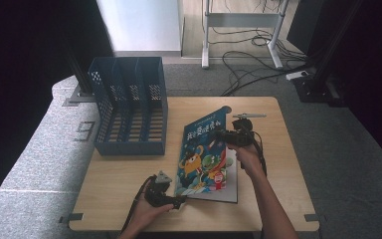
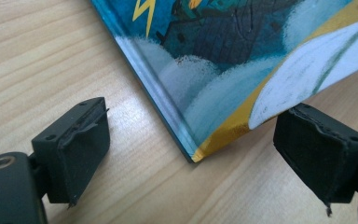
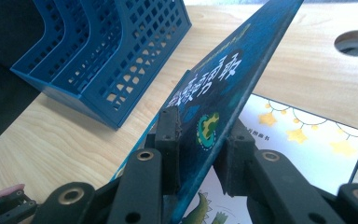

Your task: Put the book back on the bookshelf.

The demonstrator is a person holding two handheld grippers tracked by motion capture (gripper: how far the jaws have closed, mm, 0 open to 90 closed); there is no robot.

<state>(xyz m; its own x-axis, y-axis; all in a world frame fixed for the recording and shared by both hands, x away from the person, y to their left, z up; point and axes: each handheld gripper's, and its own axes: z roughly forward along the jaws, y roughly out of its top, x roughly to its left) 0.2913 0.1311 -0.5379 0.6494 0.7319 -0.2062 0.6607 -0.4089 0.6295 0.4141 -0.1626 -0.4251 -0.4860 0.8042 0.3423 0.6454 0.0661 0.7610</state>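
a pale wooden table [image 1: 129,169] is sitting on grey carpet [image 1: 338,149], with dark curtains hanging at both sides and black cables [image 1: 248,59] trailing across the floor beyond, near a white stand [image 1: 238,20]. a blue file rack [image 1: 129,107] is standing at the table's far left corner, its slots facing the person. the picture book [image 1: 206,154] is lying mid-table, right of the rack and just apart from it, and the right gripper [image 1: 227,135] is pinching the front cover, its jaws clamped on the cover's edge and tilting it up off the first page. in the right gripper view the cover [image 3: 223,93] is slanting steeply up between the jaws, with the starry page [image 3: 307,140] lying flat beneath. the left gripper [image 1: 179,201] is sitting low at the book's near left corner, jaws spread wide apart and gripping nothing; in the left gripper view the book's corner [image 2: 193,156] is pointing between them, resting on the wood. bare tabletop is lying open along the near edge and to the book's right, and a round hole [image 3: 356,43] is showing in the wood beyond.
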